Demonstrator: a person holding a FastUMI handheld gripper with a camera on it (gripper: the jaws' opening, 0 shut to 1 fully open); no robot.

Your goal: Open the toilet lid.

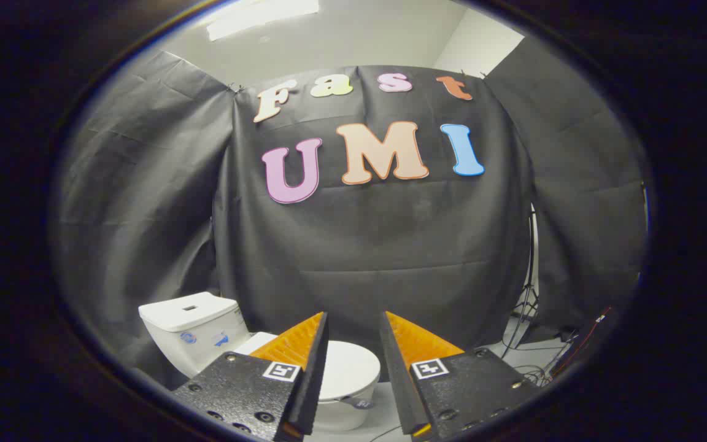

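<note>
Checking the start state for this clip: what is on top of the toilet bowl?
The closed toilet lid lies flat over the bowl, hiding the seat and the inside. The tank stands behind it. The tool is open, its fingers apart, above and short of the lid.

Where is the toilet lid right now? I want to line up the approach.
In the gripper view the closed toilet lid lies beyond the open gripper, partly behind its left finger, with the white tank to its left.
</note>
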